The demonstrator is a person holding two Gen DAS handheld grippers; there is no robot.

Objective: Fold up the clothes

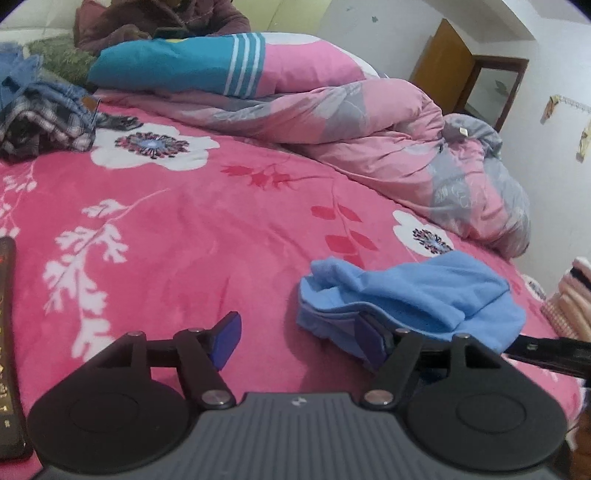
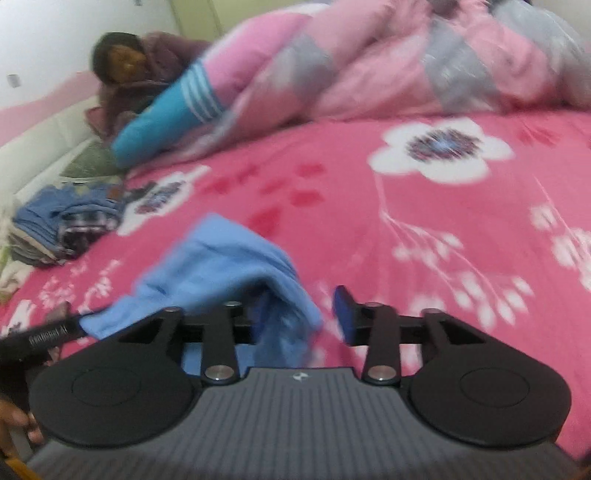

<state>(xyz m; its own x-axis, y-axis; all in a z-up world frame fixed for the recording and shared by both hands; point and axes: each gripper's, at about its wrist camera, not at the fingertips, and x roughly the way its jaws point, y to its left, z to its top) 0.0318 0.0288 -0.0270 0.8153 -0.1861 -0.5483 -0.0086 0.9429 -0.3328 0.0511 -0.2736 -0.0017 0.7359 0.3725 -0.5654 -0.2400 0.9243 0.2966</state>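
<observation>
A small light-blue garment lies crumpled on the pink flowered bedsheet. My left gripper is open just in front of it; its right finger touches the garment's near left edge, and its left finger is over bare sheet. In the blurred right wrist view the same blue garment drapes over the left finger of my right gripper and hangs into the gap. The right finger stands clear of the cloth, so this gripper is open. Each gripper shows at the edge of the other's view.
A pile of folded clothes sits at the bed's far left. A bunched pink-and-grey duvet and a blue-pink pillow fill the back. A person sits by the headboard. A dark flat object lies at the left edge.
</observation>
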